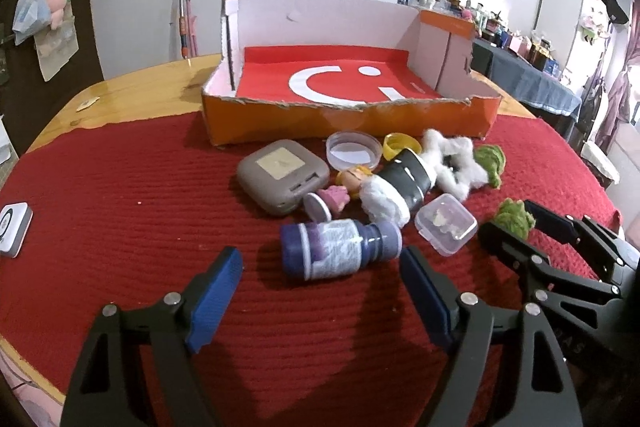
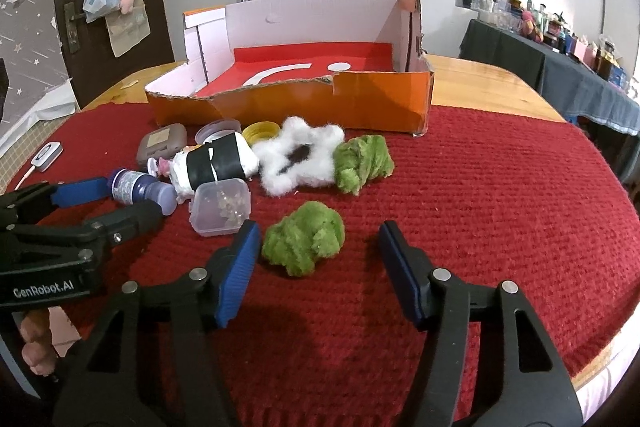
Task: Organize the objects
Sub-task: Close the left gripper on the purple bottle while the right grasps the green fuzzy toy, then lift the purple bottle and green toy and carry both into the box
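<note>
Left tool (image 1: 320,291) open in my view, blue pads wide apart, purple bottle (image 1: 340,253) lying on its side just ahead between them, untouched. Right tool (image 2: 316,269) open too, green fuzzy clump (image 2: 304,241) just beyond its pads, no contact. Both on red cloth (image 2: 480,207) over desk (image 2: 480,83). Remaining clutter piled before orange cardboard box (image 1: 352,123); clear lidded case (image 2: 220,205) beside bottle.

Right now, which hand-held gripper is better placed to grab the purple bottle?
Left. The left hand-held gripper stands open right in front of the lying purple bottle. The right hand-held gripper faces a green plush instead.
</note>
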